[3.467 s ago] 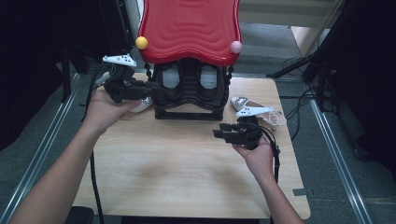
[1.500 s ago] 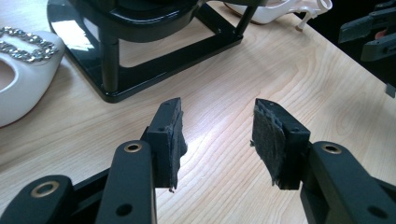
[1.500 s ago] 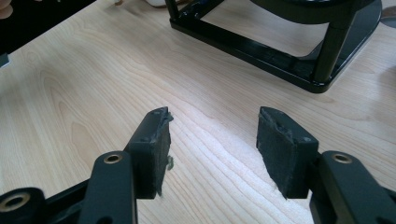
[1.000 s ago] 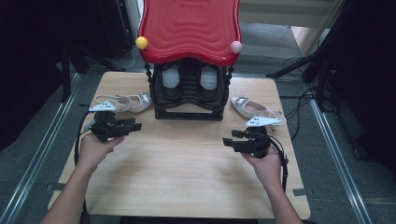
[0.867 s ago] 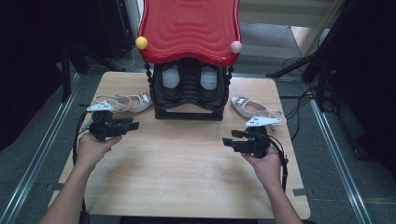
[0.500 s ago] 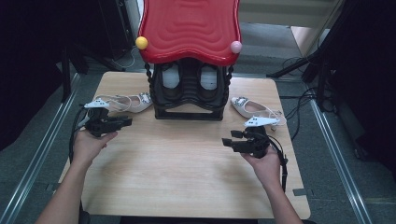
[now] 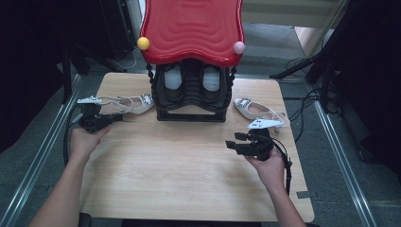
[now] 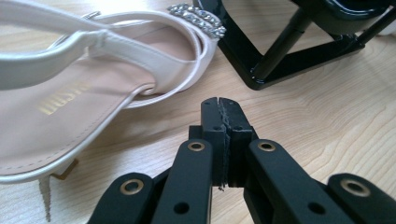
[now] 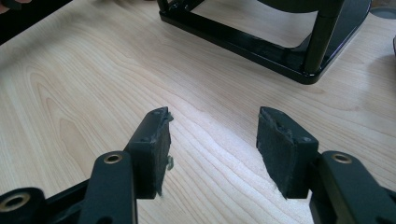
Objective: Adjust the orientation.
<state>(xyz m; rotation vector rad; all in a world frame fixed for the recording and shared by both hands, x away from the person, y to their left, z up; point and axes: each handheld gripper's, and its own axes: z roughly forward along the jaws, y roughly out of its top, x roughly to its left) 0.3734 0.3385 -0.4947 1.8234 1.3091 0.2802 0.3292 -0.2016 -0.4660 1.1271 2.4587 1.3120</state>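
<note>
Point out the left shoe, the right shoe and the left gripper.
left shoe [image 7: 126,104]: high view, on its insole near the toe.
right shoe [image 7: 253,109]: high view, on its insole.
left gripper [image 8: 220,122]: left gripper view, at the closed fingertips.

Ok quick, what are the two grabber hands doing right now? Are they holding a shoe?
Left gripper: closed, jaws just shut together, nothing between them; the white sandal lies beside it, not held.
Right gripper: open, empty, over the bare table.

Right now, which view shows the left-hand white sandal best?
The left gripper view: the sandal is close, straps and jewelled trim sharp, beyond the left gripper, shut on nothing. The high view shows it whole but small, left of the black rack.
</note>
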